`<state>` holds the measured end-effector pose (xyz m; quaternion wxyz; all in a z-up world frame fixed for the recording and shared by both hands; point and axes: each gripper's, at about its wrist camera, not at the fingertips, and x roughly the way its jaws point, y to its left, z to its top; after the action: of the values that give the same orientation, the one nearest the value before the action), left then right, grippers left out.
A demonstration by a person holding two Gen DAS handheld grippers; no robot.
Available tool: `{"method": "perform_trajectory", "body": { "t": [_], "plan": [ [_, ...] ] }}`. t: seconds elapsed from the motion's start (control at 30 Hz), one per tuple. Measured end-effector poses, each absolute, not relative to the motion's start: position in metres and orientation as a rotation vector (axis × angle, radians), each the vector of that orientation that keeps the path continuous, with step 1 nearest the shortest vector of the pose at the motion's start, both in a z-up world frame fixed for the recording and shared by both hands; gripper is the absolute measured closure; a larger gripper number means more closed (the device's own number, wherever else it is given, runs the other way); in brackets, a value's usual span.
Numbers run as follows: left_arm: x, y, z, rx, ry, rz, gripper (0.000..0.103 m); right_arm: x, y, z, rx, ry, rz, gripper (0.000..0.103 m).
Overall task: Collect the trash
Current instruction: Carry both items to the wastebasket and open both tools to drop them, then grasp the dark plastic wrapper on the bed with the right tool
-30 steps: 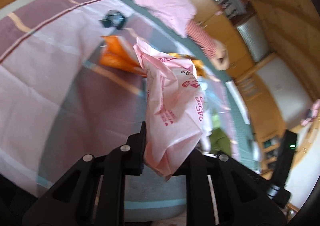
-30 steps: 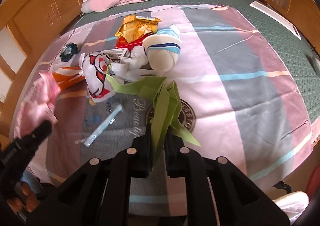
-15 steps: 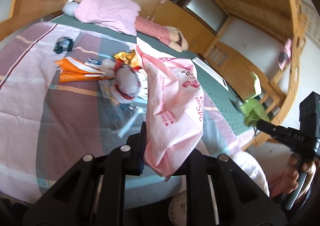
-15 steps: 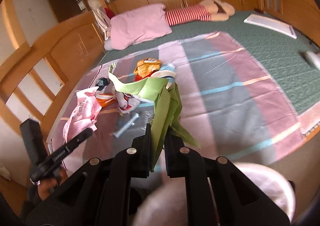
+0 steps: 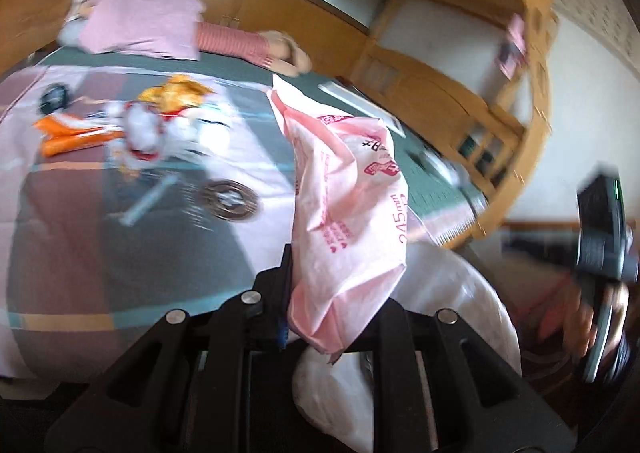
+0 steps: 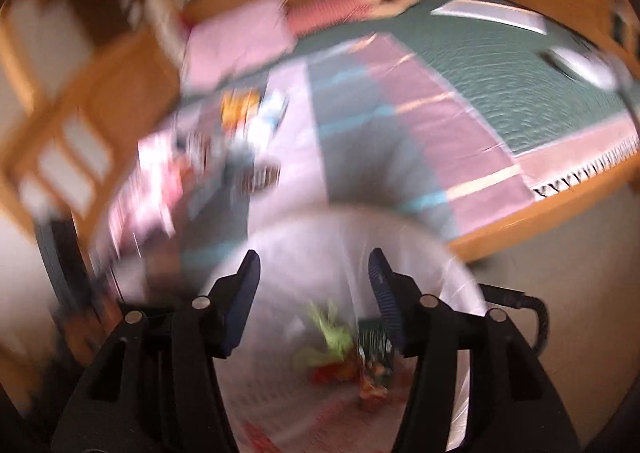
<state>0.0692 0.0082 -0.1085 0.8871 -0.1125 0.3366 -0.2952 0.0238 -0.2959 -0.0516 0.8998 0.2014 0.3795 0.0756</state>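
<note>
Left wrist view: the left gripper [image 5: 320, 293] is clamped on a crumpled pink plastic wrapper [image 5: 348, 205], thin and creased, printed with red lettering, which stands upright from the black jaws. Below and to the right of it bulges a white translucent trash bag [image 5: 460, 301], rounded and softly wrinkled. Beyond lies a bed covered by a smooth striped sheet [image 5: 80, 221] in pink, grey and mauve bands with thin teal and orange lines and a round dark emblem. Remaining litter sits in a loose cluster on the sheet: an orange wrapper [image 5: 68, 133], a crinkled yellow foil packet [image 5: 176, 93], a white-and-red crumpled bag [image 5: 140, 133], a small dark wad [image 5: 54, 99] and a pale blue narrow strip [image 5: 148, 201]. A pink pillow [image 5: 140, 25] lies at the wooden headboard. At the right edge a hand [image 5: 592, 325], blurred, holds the other black tool.

Right wrist view (heavily motion-blurred): the right gripper [image 6: 312, 289] has just been opening; its ribbed blue-padded jaws stand apart with nothing between them. Directly beneath, inside the same bag's round mouth [image 6: 280, 237], rests the green wrapper [image 6: 332, 329], crumpled, beside red and orange scraps and a dark green packet [image 6: 374, 337]. The bed's wooden frame [image 6: 540, 213] curves past the bag.
</note>
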Motion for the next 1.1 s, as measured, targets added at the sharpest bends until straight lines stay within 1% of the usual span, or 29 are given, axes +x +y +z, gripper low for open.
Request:
{"method": "perform_trajectory", "body": {
  "t": [0.03,0.1,0.23,0.27,0.33,0.37,0.4,0.5,0.63,0.73,0.83,0.9,0.97,1.07,1.1],
  "plan": [
    [0.064,-0.005,-0.107,-0.197,0.705,-0.645,0.086,0.021,-0.305,-0.044,0.469,0.73,0.142,0.047],
    [0.05,-0.034,-0.107,-0.093,0.715,-0.722,0.086,0.016,-0.313,-0.037,0.515,0.678,0.134,0.045],
    [0.011,-0.099,-0.117,0.2,0.729,-0.855,0.085,0.018,-0.31,-0.034,0.523,0.665,0.136,0.043],
    [0.004,-0.109,-0.121,0.249,0.728,-0.862,0.08,0.019,-0.308,-0.035,0.518,0.675,0.14,0.043],
    [-0.005,-0.12,-0.126,0.315,0.718,-0.854,0.064,0.019,-0.305,-0.039,0.509,0.685,0.145,0.042],
    [-0.007,-0.121,-0.126,0.325,0.71,-0.844,0.043,0.018,-0.304,-0.04,0.507,0.688,0.146,0.041],
    [-0.008,-0.119,-0.125,0.323,0.695,-0.827,0.029,0.019,-0.303,-0.041,0.508,0.69,0.147,0.04],
    [0.004,-0.094,-0.113,0.191,0.67,-0.781,0.02,0.021,-0.303,-0.042,0.51,0.692,0.15,0.038],
    [0.036,-0.052,-0.1,-0.006,0.662,-0.614,0.013,0.031,-0.296,-0.042,0.491,0.706,0.142,0.037],
    [0.07,-0.003,-0.095,-0.079,0.669,-0.317,0.011,0.047,-0.282,-0.038,0.439,0.72,0.147,0.037],
    [0.109,0.059,-0.102,-0.199,0.738,-0.014,0.011,0.073,-0.258,-0.034,0.393,0.738,0.174,0.037],
    [0.129,0.098,-0.109,-0.293,0.803,0.16,0.008,0.098,-0.234,-0.032,0.365,0.751,0.217,0.037],
    [0.146,0.135,-0.119,-0.383,0.875,0.293,0.008,0.129,-0.2,-0.031,0.324,0.766,0.265,0.037],
    [0.149,0.182,-0.13,-0.493,0.877,0.392,0.008,0.175,-0.14,-0.032,0.242,0.771,0.328,0.036],
    [0.148,0.189,-0.133,-0.514,0.873,0.416,0.007,0.191,-0.121,-0.033,0.22,0.773,0.349,0.034]
  ]
}}
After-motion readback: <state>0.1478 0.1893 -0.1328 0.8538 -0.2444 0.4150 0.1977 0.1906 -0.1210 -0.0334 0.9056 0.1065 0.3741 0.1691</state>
